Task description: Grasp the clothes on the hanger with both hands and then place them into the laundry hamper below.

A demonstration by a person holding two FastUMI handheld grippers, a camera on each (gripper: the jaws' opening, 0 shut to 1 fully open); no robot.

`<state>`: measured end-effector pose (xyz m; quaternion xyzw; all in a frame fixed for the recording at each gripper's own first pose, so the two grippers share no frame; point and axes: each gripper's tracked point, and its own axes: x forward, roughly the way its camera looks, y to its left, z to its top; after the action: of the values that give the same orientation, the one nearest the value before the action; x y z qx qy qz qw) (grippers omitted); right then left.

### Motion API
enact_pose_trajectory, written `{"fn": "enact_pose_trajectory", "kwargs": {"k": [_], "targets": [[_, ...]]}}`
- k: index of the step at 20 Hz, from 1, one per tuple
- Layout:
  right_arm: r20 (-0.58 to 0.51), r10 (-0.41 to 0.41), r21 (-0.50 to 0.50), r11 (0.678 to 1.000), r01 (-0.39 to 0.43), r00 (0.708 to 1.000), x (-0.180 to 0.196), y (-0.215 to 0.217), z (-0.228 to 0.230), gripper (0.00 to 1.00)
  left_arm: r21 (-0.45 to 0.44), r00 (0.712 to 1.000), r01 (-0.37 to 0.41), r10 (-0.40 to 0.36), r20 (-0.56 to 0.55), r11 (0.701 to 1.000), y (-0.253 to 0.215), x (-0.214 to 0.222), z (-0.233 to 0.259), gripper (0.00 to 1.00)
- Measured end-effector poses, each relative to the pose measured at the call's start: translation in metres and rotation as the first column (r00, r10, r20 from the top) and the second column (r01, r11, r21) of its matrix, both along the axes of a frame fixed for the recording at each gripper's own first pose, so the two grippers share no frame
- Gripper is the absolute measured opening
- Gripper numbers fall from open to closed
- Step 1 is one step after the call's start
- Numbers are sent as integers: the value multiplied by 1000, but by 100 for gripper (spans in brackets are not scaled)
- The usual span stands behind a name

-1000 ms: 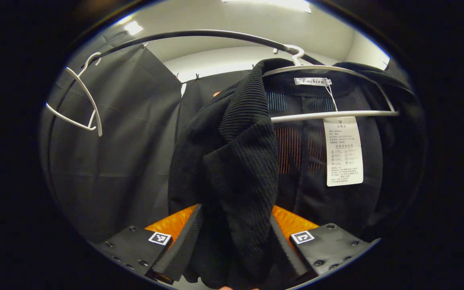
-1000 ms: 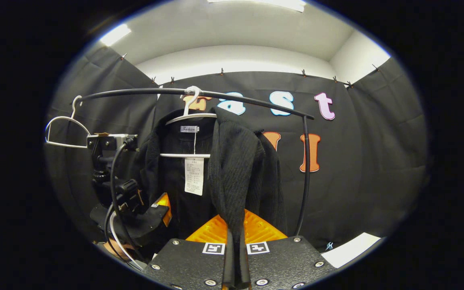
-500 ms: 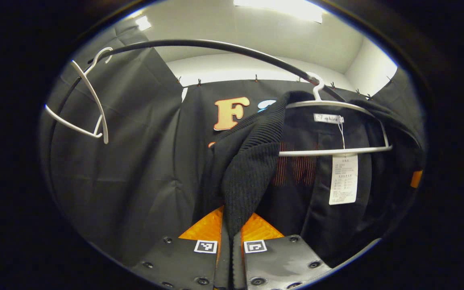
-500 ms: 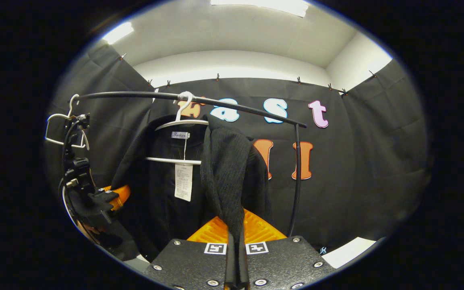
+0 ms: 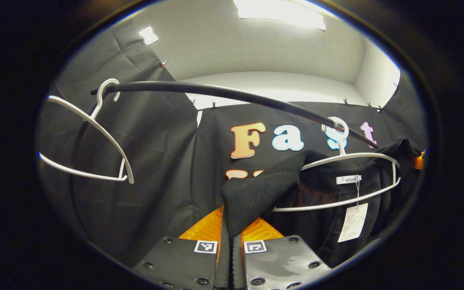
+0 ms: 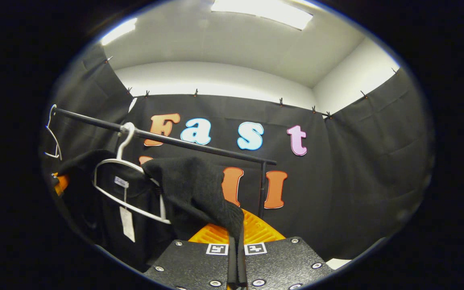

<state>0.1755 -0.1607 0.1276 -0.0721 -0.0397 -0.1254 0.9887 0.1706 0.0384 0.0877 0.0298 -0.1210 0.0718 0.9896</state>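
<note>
Hanging from a white hanger (image 5: 349,161) on the black clothes rail (image 5: 224,92), the black ribbed knit garment (image 5: 256,193) is stretched out and down toward both tools. In the left gripper view, the left tool (image 5: 230,245) sits at the bottom of the picture with its two fingers drawn nearly together, and a fold of the garment's front edge runs straight down into the narrow gap between them, so both fingers press on the cloth. From that pinch the fabric rises to the right, up over the end of the hanger, whose lower bar tilts; a small neck label and a white paper tag (image 5: 352,222) hang inside the collar. A second, bare white hanger (image 5: 91,145) hangs farther left on the same rail. In the right gripper view, the right tool (image 6: 236,251) is likewise closed to a slit, with the other front edge of the garment (image 6: 195,189) draped down from the hanger (image 6: 127,189) at the left and caught between its fingers. The hanger is tipped there too, its hook looped over the rail (image 6: 167,139). The garment is on the hanger, above and ahead of each tool.
</note>
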Motion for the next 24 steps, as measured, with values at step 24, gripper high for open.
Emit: {"fn": "enact_pose_trajectory", "kwargs": {"k": [24], "targets": [[-120, 297, 155, 948, -278, 947, 4, 133, -125, 0, 72, 986, -131, 138, -93, 989, 72, 55, -2, 10]]}}
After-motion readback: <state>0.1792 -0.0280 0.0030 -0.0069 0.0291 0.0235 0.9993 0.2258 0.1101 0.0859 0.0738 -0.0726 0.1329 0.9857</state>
